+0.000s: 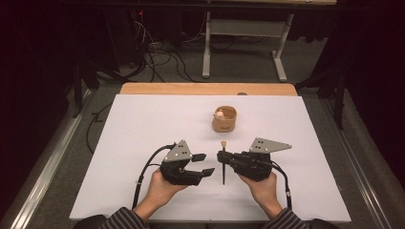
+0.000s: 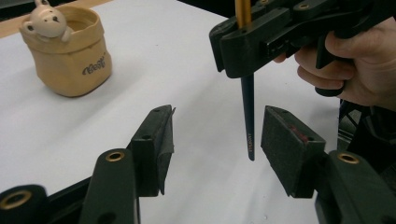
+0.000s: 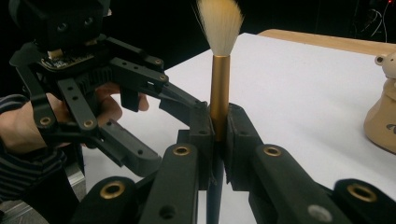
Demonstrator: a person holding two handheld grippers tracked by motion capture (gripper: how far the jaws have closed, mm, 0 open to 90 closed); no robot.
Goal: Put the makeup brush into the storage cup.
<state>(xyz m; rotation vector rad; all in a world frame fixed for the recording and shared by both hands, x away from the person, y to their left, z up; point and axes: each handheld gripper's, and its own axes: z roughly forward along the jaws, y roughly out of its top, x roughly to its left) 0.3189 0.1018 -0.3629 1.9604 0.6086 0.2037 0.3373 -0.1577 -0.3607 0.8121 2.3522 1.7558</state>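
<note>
White tabletop (image 1: 143, 124) carries a tan bear-faced pouch (image 1: 224, 119) at the far middle. Right hand-held gripper (image 1: 222, 156) clamps a gold-ferruled dark-handled brush (image 1: 223, 164) upright; left hand-held gripper (image 1: 202, 163) gapes wide beside it. Pouching the brush likely remains.

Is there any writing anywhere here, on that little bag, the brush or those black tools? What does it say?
Tan bag: a dark cursive word on its front, too blurred to read for certain.
Brush held by the right hand-held gripper: small pale print near the tip of its dark handle, too small to read.
Left hand-held gripper: no writing I can make out.
</note>
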